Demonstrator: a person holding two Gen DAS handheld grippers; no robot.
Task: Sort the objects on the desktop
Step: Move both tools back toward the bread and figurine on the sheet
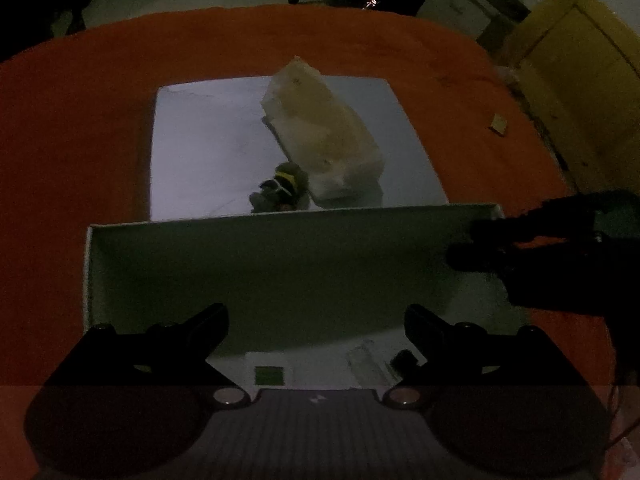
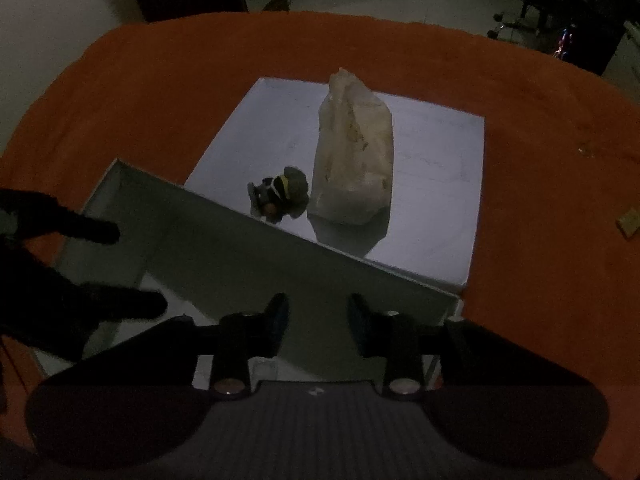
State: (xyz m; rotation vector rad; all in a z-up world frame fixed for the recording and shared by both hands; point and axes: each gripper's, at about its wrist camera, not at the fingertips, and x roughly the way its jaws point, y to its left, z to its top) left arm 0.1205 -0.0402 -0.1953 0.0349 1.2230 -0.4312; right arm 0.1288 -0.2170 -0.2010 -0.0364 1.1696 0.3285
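Dim light throughout. We hold both grippers over an open white box (image 1: 280, 264) that sits at the near edge of an orange-covered table (image 1: 80, 120). Our left gripper (image 1: 316, 320) hangs above the box interior with its fingers spread wide and nothing between them. Our right gripper (image 2: 318, 312) is likewise over the box, its fingers parted by a narrower gap, also empty; in the left wrist view it shows as a dark shape at the box's right end. Beyond the box's far wall lies a pale flat board (image 2: 440, 184) on the cloth. On it rests a translucent plastic packet (image 2: 354, 160), long and lumpy, lying lengthwise away from us. Just beside its near end sits a small dark figurine (image 2: 280, 196) with a yellow band, close to the box wall; whether it touches the packet we cannot tell. Inside the box, on its floor, we make out a small white card with a green square (image 1: 269, 375). A small tan scrap (image 1: 499, 123) lies on the cloth, well apart to the right.
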